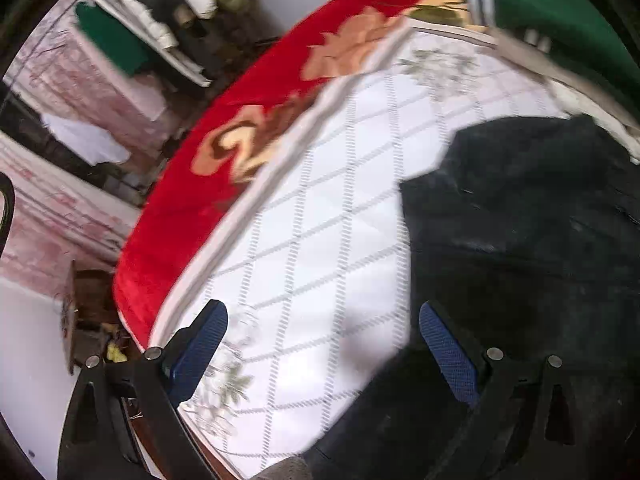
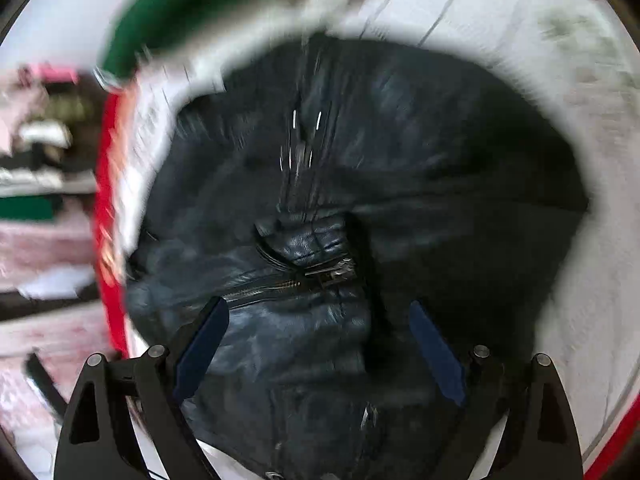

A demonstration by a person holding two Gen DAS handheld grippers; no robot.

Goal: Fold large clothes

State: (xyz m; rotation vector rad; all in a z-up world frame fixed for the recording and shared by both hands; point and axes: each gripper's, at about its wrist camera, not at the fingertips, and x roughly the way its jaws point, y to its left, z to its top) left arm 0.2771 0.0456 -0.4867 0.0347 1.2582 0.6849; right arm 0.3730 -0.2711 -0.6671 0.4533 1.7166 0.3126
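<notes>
One black leather jacket (image 2: 360,184) lies on one white quilted mattress (image 1: 320,220), with one zip (image 2: 272,286) showing across it. One red flowered blanket (image 1: 240,120) runs along the mattress edge. One green garment (image 1: 568,28) with striped cuff sits at the far corner; another green piece (image 1: 112,40) lies in the heap of clothes (image 1: 180,12) beyond. Two grippers, left (image 1: 324,344) and right (image 2: 320,344), each with two blue pads

A black leather jacket (image 2: 360,200) lies on a white mattress (image 1: 320,240) with grey diamond lines, edged by a red floral blanket (image 1: 248,120); green garment (image 1: 568,28) beyond.
</notes>
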